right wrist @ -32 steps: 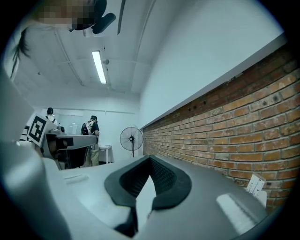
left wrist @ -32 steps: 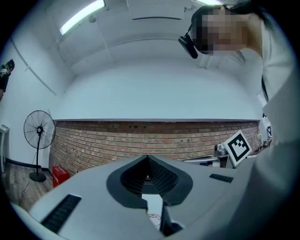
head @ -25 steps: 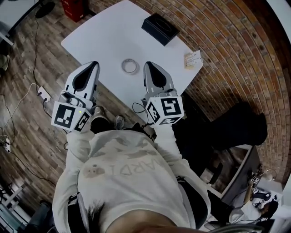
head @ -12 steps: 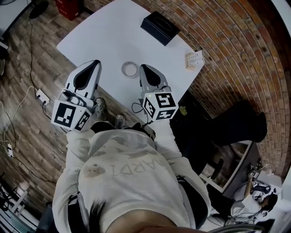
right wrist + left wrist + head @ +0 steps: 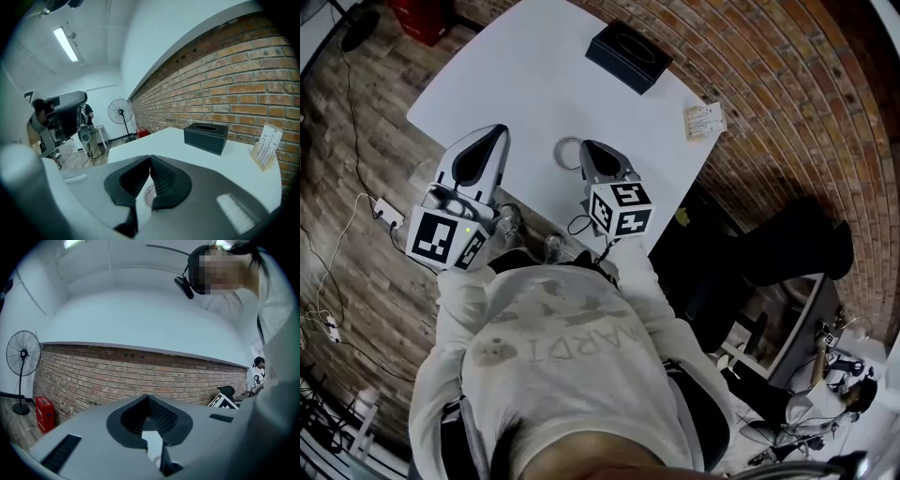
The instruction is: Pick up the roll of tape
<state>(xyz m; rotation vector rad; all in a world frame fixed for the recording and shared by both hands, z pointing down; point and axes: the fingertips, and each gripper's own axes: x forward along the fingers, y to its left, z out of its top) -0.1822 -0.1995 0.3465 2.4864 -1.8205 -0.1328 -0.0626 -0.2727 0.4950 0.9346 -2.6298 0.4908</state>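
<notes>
Short of the black rectangular tissue box (image 5: pixel 628 58), the pale ring-shaped roll of tape (image 5: pixel 562 150) lies on the white tabletop (image 5: pixel 516 84) just beside the right gripper (image 5: pixel 592 150), whose jaws are clenched and empty, like the left gripper's (image 5: pixel 492 133).

A white table (image 5: pixel 534 84) is seen in the upper middle of the head view, set on a plank floor (image 5: pixel 356 178) that fills the left side. A black tissue box (image 5: pixel 628 56) is placed near the table's upper edge, and a small printed card (image 5: pixel 703 120) is stood at its right corner, close to a brick wall (image 5: pixel 797 122). A white power strip (image 5: pixel 389 214) with cables is laid on the floor at the left, and a red box (image 5: pixel 417 14) is seen at the upper left. A standing fan (image 5: pixel 22 355) is shown at the left edge of the left gripper view.
</notes>
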